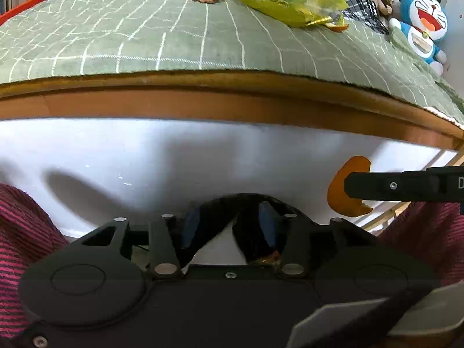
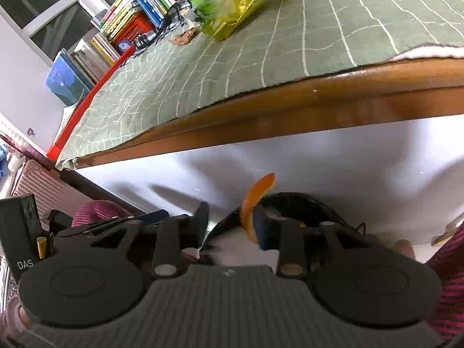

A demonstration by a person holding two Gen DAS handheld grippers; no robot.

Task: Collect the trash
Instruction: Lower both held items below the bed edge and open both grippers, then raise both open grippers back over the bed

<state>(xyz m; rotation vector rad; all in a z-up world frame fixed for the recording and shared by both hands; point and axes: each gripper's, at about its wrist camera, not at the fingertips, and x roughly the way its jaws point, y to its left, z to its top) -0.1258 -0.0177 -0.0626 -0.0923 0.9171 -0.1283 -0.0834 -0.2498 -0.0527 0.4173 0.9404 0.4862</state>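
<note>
Right gripper (image 2: 232, 223) spread; peel (image 2: 255, 200) rests against its right finger, long axis upright, over the bag (image 2: 304, 200). Left gripper (image 1: 229, 226) clamps the bag's rim. We judge release is next.

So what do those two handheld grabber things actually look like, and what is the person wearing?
Both are matte black. The left gripper has two round disc housings, silver screws and blue-lined fingers. The right gripper looks the same but has a ribbed grey plate; white lettering "DAS" marks a black block in its view. The person's sleeves are knit, striped magenta and dark.
</note>
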